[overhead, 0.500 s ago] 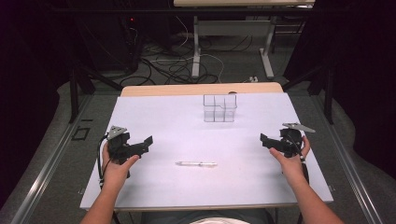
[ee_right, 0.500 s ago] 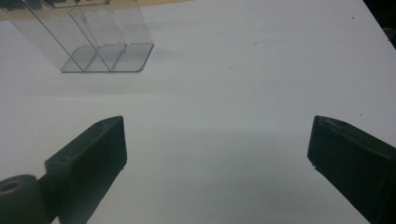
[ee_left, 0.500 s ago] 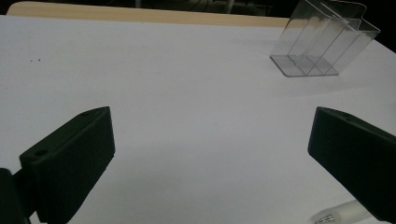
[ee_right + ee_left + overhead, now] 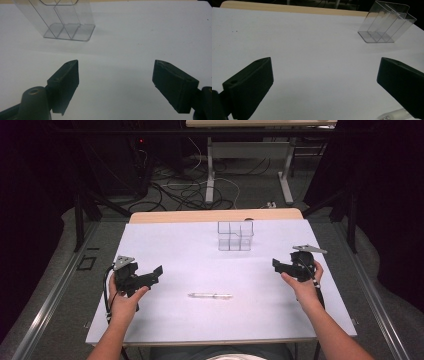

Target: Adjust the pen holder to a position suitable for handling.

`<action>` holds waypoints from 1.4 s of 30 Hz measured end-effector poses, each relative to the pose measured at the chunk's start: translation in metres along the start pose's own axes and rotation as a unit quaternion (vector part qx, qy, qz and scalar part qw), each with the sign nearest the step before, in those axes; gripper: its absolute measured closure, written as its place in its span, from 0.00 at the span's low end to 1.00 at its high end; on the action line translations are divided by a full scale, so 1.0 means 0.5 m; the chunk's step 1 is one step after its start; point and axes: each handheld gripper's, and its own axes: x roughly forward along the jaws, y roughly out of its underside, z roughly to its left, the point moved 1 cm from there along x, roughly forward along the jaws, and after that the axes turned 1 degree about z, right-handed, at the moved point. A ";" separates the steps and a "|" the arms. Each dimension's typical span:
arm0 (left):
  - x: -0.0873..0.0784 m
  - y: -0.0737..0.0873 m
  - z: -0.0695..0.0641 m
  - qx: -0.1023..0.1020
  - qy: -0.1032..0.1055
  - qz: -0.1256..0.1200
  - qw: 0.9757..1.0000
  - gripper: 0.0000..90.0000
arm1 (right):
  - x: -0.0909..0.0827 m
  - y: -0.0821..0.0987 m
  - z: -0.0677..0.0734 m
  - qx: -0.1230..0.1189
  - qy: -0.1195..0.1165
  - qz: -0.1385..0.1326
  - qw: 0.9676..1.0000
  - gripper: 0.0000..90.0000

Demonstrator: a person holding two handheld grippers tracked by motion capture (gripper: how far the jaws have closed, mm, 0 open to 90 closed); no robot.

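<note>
A clear pen [image 4: 210,295] lies flat near the front middle of the white table [image 4: 190,255]; its tip peeks in at the bottom right of the left gripper view [image 4: 392,115]. A clear plastic organizer with compartments [image 4: 235,236] stands toward the back, also seen as the organizer [image 4: 384,26] and the organizer [image 4: 63,21]. My left gripper [image 4: 156,273] rests at the table's left side, held in a hand, jaws wide apart with nothing between them. My right gripper [image 4: 276,265] sits at the right side, held in a hand, open and empty.
The table has a wooden strip [image 4: 215,215] along its far edge. Behind it on the floor lie cables [image 4: 175,190] and the legs of another table [image 4: 210,175]. Dark curtains close off both sides.
</note>
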 end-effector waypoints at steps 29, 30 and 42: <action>0.006 0.002 0.001 -0.002 0.004 -0.003 1.000 0.01 | 0.034 -0.203 0.098 -0.028 -0.018 0.037 0.999 0.44; 0.006 0.002 0.001 -0.002 0.004 -0.002 1.000 0.01 | 0.036 -0.206 0.098 -0.031 -0.015 0.038 0.999 0.44; 0.007 0.002 0.004 -0.003 0.001 -0.001 1.000 0.02 | 0.078 -0.250 0.125 -0.012 0.007 0.074 0.997 0.56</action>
